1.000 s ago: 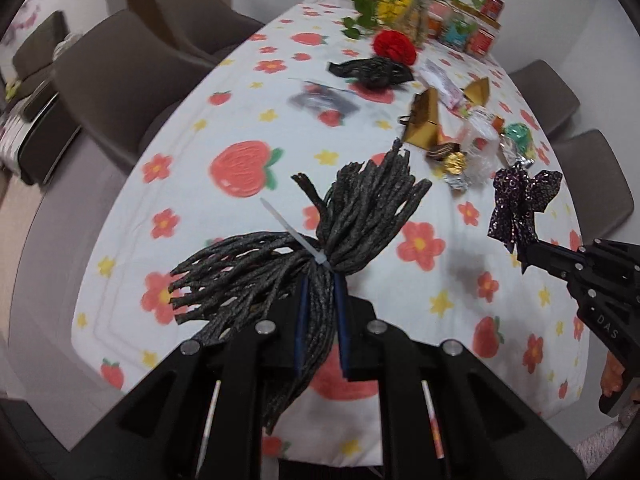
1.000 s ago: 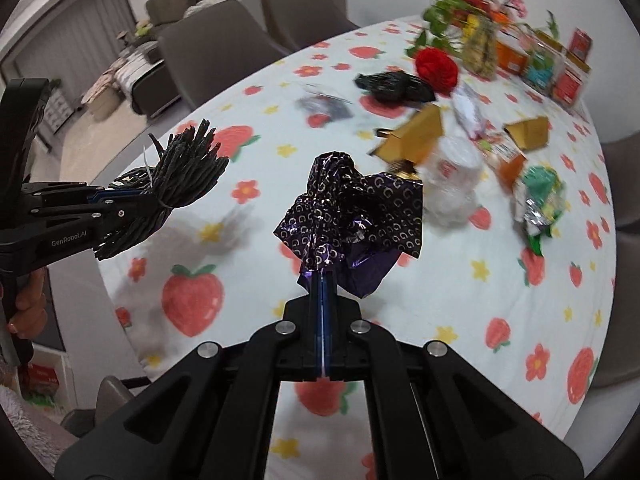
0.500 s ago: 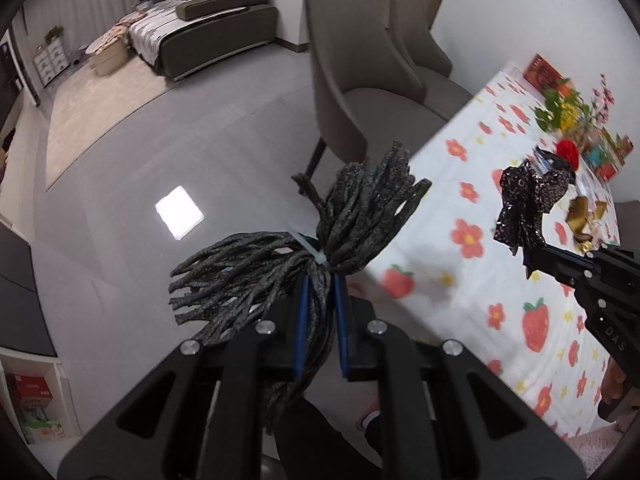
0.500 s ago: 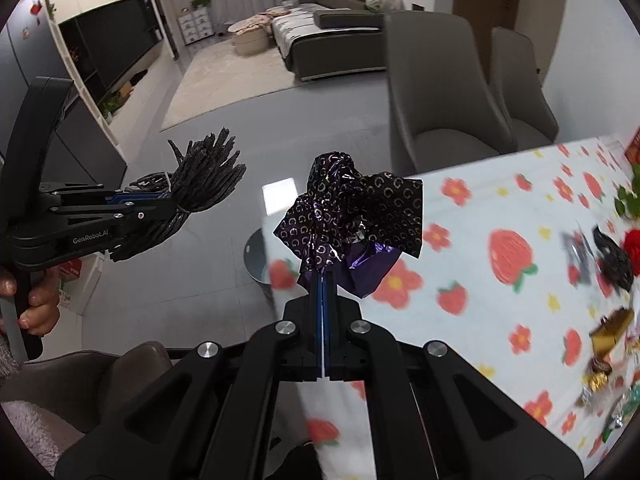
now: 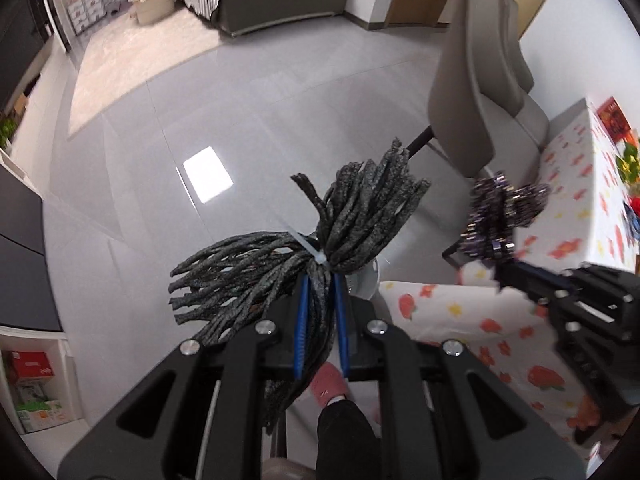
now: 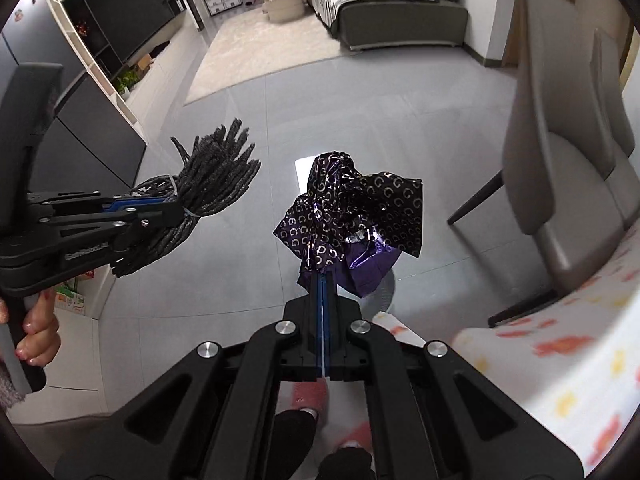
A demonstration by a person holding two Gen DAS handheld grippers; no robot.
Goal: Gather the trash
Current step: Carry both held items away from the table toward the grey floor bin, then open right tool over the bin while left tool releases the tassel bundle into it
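My left gripper [image 5: 320, 280] is shut on a bundle of dark grey cords [image 5: 304, 248] tied with a white zip tie. It also shows in the right wrist view [image 6: 172, 208] with the bundle [image 6: 212, 180]. My right gripper [image 6: 322, 276] is shut on a crumpled purple patterned wrapper [image 6: 352, 208]; the wrapper also shows in the left wrist view [image 5: 496, 216]. Both are held in the air above the grey tiled floor, off the table's end. A round pale object [image 6: 386, 284], partly hidden, stands on the floor below the wrapper.
The table with the flowered cloth [image 5: 500, 320] lies to the right. Grey chairs [image 6: 560, 184] stand beside it. The person's pink slippers [image 5: 330, 386] are below. A sofa [image 6: 400, 16] and rug are at the far end; a cabinet [image 6: 88, 136] is at left.
Both grippers have swung further away from the table toward the open floor, still holding the cord bundle and the wrapper. The table has slid to the right edge of both views.
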